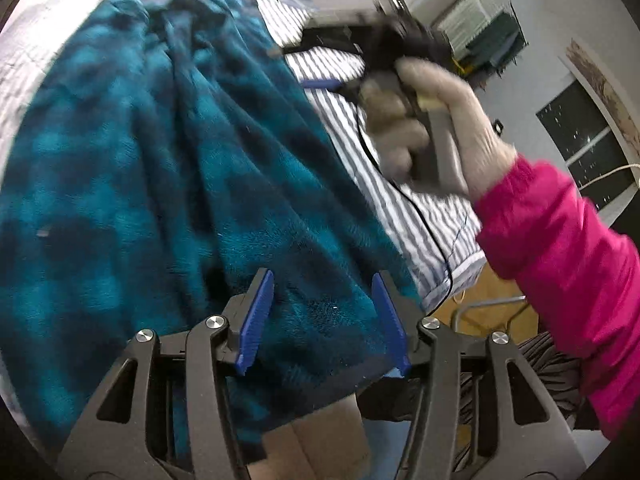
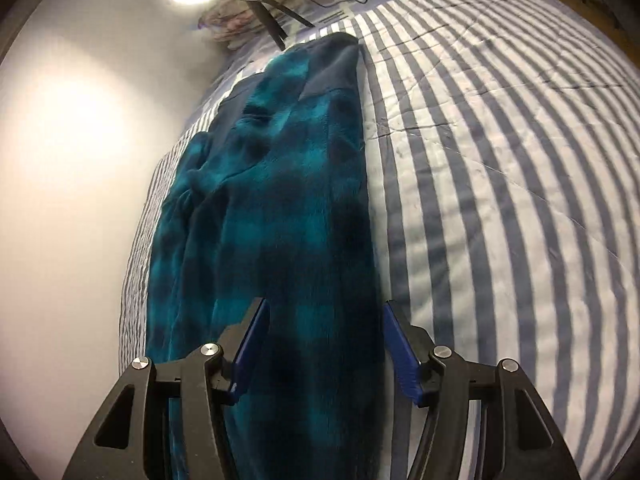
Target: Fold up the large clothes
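Teal plaid fleece point(image 2: 276, 208) lies on the striped bed point(image 2: 500, 168), folded into a long band, long axis running from the grippers toward the far pillows, dark hem end farthest. Left gripper point(image 1: 322, 280) jaws apart over the near edge, nothing clamped. Right gripper point(image 2: 324, 308) jaws apart above the fleece, gloved hand point(image 1: 432, 128) holding it

Both grippers point steeply downward, fingers parted. The left gripper point(image 1: 322, 280) has nothing pressed between its blue fingers point(image 1: 256, 320). The right gripper point(image 2: 324, 308), gripped by a gloved hand point(image 1: 424, 128) in a pink sleeve point(image 1: 560, 248), is likewise spread.
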`<move>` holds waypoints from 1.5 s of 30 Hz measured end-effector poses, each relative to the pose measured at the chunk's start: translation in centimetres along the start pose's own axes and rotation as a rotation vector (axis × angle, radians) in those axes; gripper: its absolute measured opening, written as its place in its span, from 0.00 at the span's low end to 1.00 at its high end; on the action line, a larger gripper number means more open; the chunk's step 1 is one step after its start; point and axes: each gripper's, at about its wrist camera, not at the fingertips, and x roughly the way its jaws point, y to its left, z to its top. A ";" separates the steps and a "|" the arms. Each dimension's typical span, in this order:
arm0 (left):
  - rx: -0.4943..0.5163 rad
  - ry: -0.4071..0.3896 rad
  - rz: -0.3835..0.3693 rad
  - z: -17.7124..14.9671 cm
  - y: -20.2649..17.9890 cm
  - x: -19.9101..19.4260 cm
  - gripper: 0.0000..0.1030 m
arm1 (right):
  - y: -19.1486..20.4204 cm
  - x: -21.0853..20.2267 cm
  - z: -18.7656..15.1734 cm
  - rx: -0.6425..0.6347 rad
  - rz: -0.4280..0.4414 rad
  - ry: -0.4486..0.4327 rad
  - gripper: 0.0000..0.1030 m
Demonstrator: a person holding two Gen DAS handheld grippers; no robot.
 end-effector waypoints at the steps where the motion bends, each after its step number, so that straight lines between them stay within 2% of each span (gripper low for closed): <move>1: 0.003 0.008 -0.003 0.0 0.1 0.5 0.51 | 0.1 0.6 0.3 -0.007 0.009 0.008 0.47; 2: 0.006 0.014 -0.004 0.0 0.0 0.8 0.51 | 0.3 1.1 0.4 -0.021 0.018 0.028 0.32; 3: 0.008 0.020 -0.010 0.1 0.0 1.2 0.51 | 0.7 1.4 0.6 -0.038 0.008 0.049 0.12; 6: 0.009 0.023 -0.033 0.2 0.0 1.7 0.51 | 2.9 0.6 1.2 -0.185 -0.108 0.033 0.07; 8: 0.017 0.025 -0.028 -0.4 -0.3 2.0 0.51 | 2.5 1.6 1.4 -0.201 -0.174 0.033 0.07; 9: 0.035 0.029 -0.017 -0.6 -0.3 2.3 0.51 | 2.1 2.3 1.4 -0.189 -0.176 0.048 0.07; 12: 0.080 0.026 -0.001 -0.9 -0.9 2.6 0.51 | 2.1 2.2 1.3 -0.182 -0.168 0.017 0.09; 14: 0.068 0.034 -0.018 -0.8 -0.9 2.2 0.51 | 2.2 1.2 1.1 -0.176 -0.167 0.010 0.23; 16: 0.036 0.039 -0.049 -0.6 -0.4 1.3 0.51 | 2.6 -1.0 0.7 -0.172 -0.156 -0.013 0.28; 21: 0.002 -0.058 -0.039 -1.3 1.3 -4.8 0.51 | 4.8 -10.2 -2.8 -0.211 -0.087 -0.182 0.32; 23: 0.000 -0.107 -0.002 -1.7 2.3 -7.8 0.51 | 6.0 -14.3 -4.8 -0.239 -0.071 -0.254 0.33; 26: -0.031 -0.165 0.053 -2.7 4.4 -12.2 0.51 | 8.0 -19.5 -7.7 -0.282 -0.061 -0.309 0.37; 28: -0.073 -0.197 0.075 -3.1 5.9 -14.7 0.53 | 9.6 -22.6 -9.7 -0.308 -0.050 -0.332 0.57; 30: -0.115 -0.239 0.092 -3.7 7.6 -17.7 0.53 | 11.0 -25.4 -11.7 -0.340 -0.058 -0.362 0.59; 33: -0.145 -0.299 0.095 -3.9 8.1 -22.1 0.53 | 13.3 -29.9 -14.8 -0.393 -0.073 -0.383 0.59; 39: -0.098 -0.402 0.089 -3.6 5.9 -30.2 0.53 | 16.6 -35.6 -17.9 -0.484 -0.076 -0.419 0.59; 40: -0.091 -0.419 0.090 -3.2 5.6 -31.4 0.54 | 17.0 -36.0 -18.1 -0.507 -0.085 -0.418 0.59; 42: -0.078 -0.450 0.104 -2.4 5.4 -32.9 0.68 | 17.0 -35.7 -18.3 -0.513 -0.107 -0.407 0.59; 45: -0.081 -0.423 0.124 -1.7 6.1 -31.9 0.72 | 14.6 -32.6 -18.4 -0.438 -0.074 -0.333 0.59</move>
